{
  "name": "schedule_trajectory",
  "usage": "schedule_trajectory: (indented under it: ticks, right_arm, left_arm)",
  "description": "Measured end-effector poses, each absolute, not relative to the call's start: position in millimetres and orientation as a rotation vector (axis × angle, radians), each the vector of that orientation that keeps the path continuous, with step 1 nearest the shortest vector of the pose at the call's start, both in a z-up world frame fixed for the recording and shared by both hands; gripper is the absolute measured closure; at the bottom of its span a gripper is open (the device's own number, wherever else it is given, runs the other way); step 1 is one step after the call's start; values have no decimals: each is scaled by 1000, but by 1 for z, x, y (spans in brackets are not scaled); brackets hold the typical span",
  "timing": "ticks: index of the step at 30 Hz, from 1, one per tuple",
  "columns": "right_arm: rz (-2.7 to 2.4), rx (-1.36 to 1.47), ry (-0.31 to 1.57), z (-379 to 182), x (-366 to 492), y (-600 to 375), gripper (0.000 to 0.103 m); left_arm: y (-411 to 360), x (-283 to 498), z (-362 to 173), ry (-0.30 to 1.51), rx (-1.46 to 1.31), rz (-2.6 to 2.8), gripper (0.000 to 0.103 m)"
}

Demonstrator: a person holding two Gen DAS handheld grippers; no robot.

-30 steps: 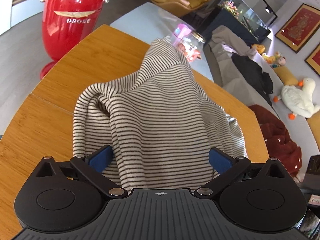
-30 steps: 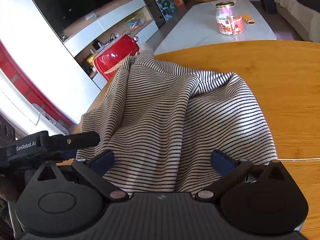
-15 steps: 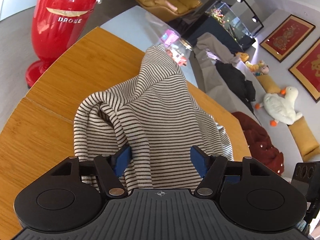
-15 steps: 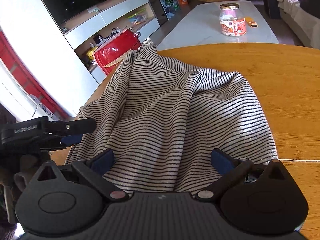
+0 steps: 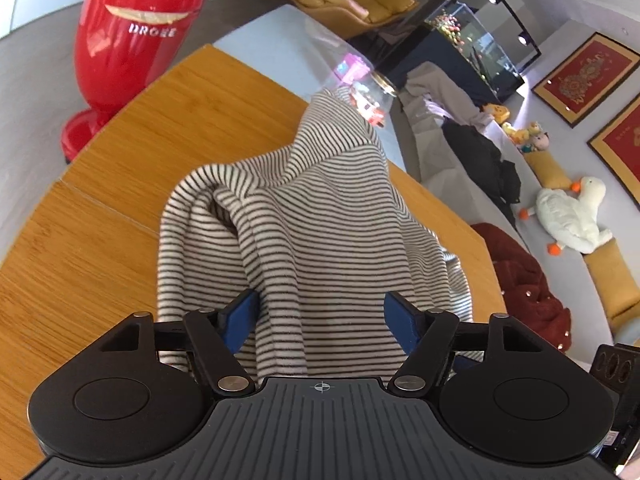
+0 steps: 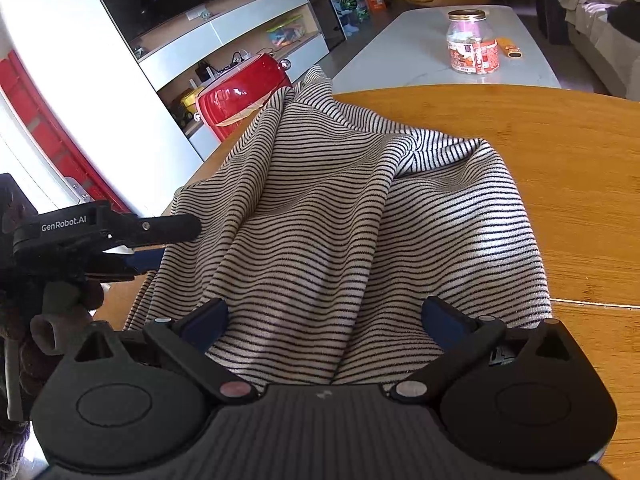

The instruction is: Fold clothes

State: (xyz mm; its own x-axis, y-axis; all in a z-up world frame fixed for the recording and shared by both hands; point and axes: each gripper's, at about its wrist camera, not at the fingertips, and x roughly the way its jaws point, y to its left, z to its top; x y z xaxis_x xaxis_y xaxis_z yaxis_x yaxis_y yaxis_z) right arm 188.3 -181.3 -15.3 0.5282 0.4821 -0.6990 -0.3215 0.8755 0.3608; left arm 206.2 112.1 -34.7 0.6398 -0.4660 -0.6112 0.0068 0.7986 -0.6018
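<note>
On the wooden bench (image 5: 120, 216) lies a bunched striped shirt (image 5: 320, 232), its near hem running between the fingers of both claws. The left claw (image 5: 322, 314) stands apart around a fold of the shirt; the right claw (image 6: 326, 322) is spread wider over it. A red bin (image 5: 132, 32) stands beyond the shirt.

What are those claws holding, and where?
Cannot tell. The near edge of the striped shirt lies between both pairs of fingers: the right gripper gapes wide, unclamped; the left gripper sits narrower around a bunch.
</note>
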Motion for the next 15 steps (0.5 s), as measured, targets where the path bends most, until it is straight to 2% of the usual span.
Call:
schedule_trajectory:
  ticks: [7,8,9,11,12,14,15]
  right_arm:
    - [489,193,872,-17,181,-181,0]
    - [490,193,868,-17,180,-181,0]
    - [491,192,865,-17,179,-181,0]
    - [492,188,860,-17,178,-181,0]
    - [492,186,858,-17,178,-181,0]
    - [490,178,857,-17,178,-180,0]
    - [488,167,857,-16,177,-180,0]
  left_arm:
    - [109,191,-41,789,-589,-293,33]
    - [110,188,-41,793,-589,-304,28]
    - [110,186,-41,798,-587,-327,18]
    - [105,187,-39,822,-581,-390,3]
    - [102,188,-38,833,-574,-396,3]
    - [94,190,-33,840,-517,-384,5]
    - [90,190,-31,843,-483,-376,27]
